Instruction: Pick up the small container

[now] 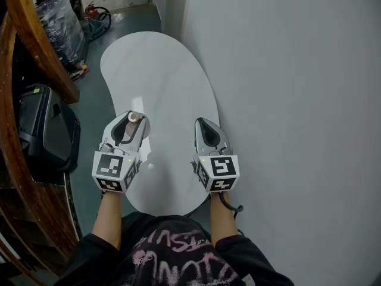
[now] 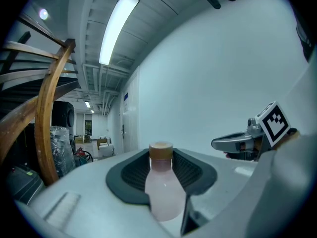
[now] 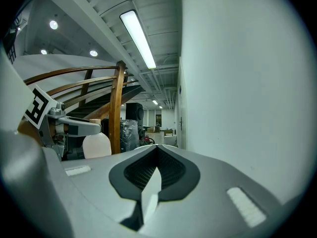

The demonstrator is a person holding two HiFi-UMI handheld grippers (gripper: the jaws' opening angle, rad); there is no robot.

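Note:
The small container (image 1: 135,117) is a pale translucent bottle with a tan cap. My left gripper (image 1: 133,123) is shut on it over the left side of the white table (image 1: 166,70). In the left gripper view the bottle (image 2: 162,187) stands upright between the dark ribbed pads, cap uppermost. My right gripper (image 1: 203,126) hovers beside it over the table's right side, shut with nothing in it. The right gripper view shows its pads (image 3: 141,175) pressed together, and the left gripper (image 3: 69,127) with the bottle (image 3: 96,146) off to the left.
A plain white wall (image 1: 286,100) runs close along the table's right edge. A curved wooden stair rail (image 1: 36,46) and a black case (image 1: 44,130) stand on the left. Plastic-wrapped goods (image 1: 58,22) sit on the grey floor beyond the table.

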